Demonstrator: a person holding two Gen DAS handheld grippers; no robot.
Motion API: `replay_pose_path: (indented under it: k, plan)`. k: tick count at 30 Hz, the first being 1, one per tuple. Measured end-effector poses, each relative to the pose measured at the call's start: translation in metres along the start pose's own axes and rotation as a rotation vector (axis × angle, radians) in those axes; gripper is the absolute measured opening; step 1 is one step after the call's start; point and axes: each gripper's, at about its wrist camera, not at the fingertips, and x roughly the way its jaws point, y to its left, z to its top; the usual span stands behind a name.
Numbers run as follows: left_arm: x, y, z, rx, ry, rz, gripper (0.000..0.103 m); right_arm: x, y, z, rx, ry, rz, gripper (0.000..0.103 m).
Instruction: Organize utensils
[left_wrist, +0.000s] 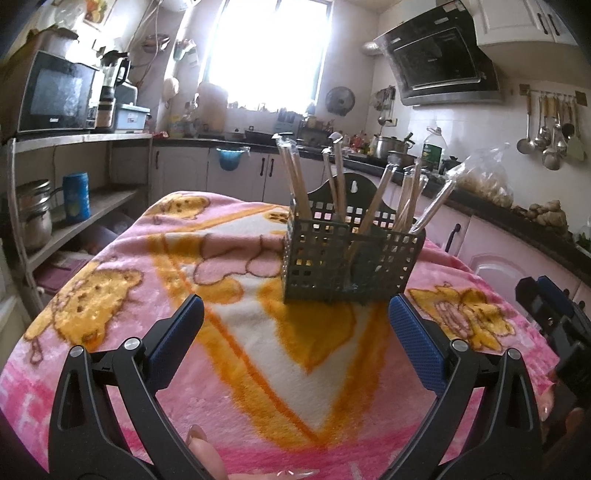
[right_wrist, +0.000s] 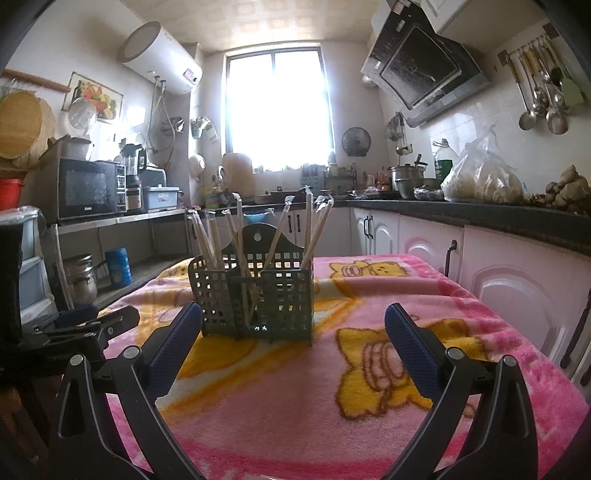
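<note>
Looking from the left wrist, the left gripper (left_wrist: 295, 325) hangs with fingers spread and empty; one dark lattice utensil caddy (left_wrist: 351, 254) at twelve o'clock holds roughly eight wrapped chopstick pairs (left_wrist: 295, 177) on a pink blanket (left_wrist: 122, 288). From the right wrist, the right gripper (right_wrist: 293, 332) is likewise spread, with the caddy at eleven o'clock and the left gripper at nine.

Matt perforated plastic caddy (right_wrist: 255, 295) holds film-wrapped wooden chopsticks (right_wrist: 275, 236) on a fuzzy fleece blanket (right_wrist: 295, 398).

Sunlit window (right_wrist: 275, 110) (overexposed) between white-tiled walls, dark countertop (right_wrist: 480, 216), white cabinets (right_wrist: 517, 280).
</note>
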Motion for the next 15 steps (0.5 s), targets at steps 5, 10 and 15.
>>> replay_pose_path:
  k: [5,10,15]
  plan:
    - [0.003,0.008,0.001,-0.018,0.036,0.008,0.092,0.000,-0.010,0.005,0.030,0.034,-0.030,0.097]
    - [0.014,0.036,0.014,-0.063,0.119,0.011,0.092,0.019,-0.050,0.009,0.081,0.189,-0.159,0.097]
    - [0.068,0.107,0.030,-0.075,0.314,0.179,0.092,0.068,-0.145,-0.007,0.149,0.543,-0.438,0.097]
